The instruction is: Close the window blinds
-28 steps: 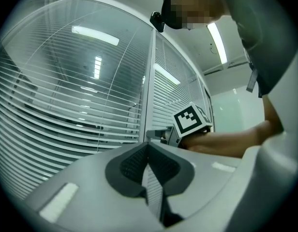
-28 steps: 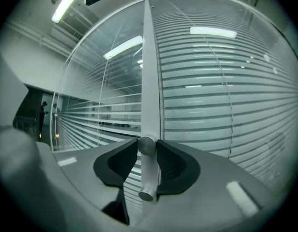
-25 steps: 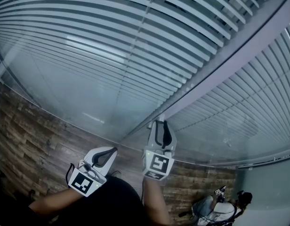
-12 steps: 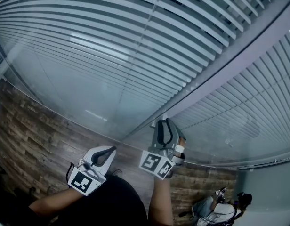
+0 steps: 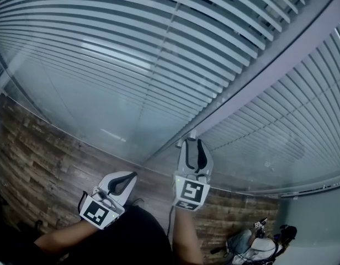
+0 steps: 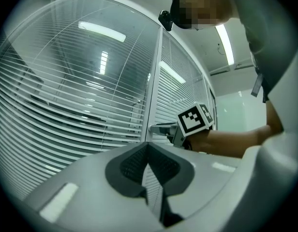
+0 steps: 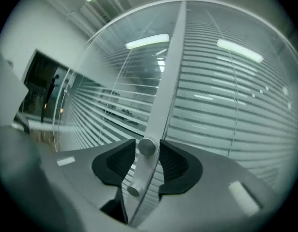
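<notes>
Head view steeply down, all share blinds (image 5: 159,65)

1. A floor of dark wood planks (image 5: 43,148) fills the lower left of the head view and continues in a strip along the bottom towards the right.
2. A figure in light clothing (image 5: 259,248) is on that floor in the lower right corner, too small to tell more.
3. A pale green wall (image 5: 316,231) takes up the bottom right corner.
4. A long ceiling light (image 6: 225,42) glows at the upper right of the left gripper view.
5. A dark rectangular opening (image 7: 40,86) sits at the left edge of the right gripper view.
</notes>
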Motion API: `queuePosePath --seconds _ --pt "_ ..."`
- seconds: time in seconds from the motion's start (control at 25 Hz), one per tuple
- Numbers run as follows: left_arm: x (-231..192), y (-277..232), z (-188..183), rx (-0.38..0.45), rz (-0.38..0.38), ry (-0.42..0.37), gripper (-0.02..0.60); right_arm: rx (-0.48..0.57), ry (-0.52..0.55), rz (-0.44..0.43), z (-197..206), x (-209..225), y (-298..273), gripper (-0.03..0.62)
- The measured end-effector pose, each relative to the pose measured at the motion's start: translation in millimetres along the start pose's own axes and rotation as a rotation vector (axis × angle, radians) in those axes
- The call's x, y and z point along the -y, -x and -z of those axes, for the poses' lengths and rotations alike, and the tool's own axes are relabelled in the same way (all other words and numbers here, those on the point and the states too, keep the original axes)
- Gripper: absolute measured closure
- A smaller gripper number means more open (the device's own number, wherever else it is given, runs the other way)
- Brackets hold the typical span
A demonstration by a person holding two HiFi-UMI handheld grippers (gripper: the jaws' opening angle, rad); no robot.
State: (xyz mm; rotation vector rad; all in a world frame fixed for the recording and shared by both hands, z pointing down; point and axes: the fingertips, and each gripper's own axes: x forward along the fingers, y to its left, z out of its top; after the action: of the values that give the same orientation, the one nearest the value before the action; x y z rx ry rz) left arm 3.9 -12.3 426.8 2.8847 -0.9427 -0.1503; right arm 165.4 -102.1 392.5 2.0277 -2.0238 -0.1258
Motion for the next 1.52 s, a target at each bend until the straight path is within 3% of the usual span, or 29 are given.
queuePosePath --seconds 0.08,0.16,0.48,0.92,1.36,1.52 --pt "2 -1 -5 0.008 0.006 -0.023 0.583 0.007 -0.190 -0.006 2 6 -1 0.436" --pt "2 -1 -7 0.004 0.009 -0.025 0.583 0.014 -0.285 0.005 1 12 -3 0.436" --pt "-3 -2 -9 0.009 -0.001 -0.008 0.583 0.029 -0.369 0.034 -5 11 -6 0.436" --pt "-7 0 -3 0.001 -0.008 0.004 0.583 0.010 -0.279 0.063 -1 12 -6 0.467" --pt "-9 0 -1 -0.008 -0.009 0.022 0.583 -0.035 -0.036 0.071 -4 5 -7 0.468" --pt "-7 1 6 -0.013 -0.006 0.013 0.583 -0.053 0.119 0.067 1 -3 -8 0.468"
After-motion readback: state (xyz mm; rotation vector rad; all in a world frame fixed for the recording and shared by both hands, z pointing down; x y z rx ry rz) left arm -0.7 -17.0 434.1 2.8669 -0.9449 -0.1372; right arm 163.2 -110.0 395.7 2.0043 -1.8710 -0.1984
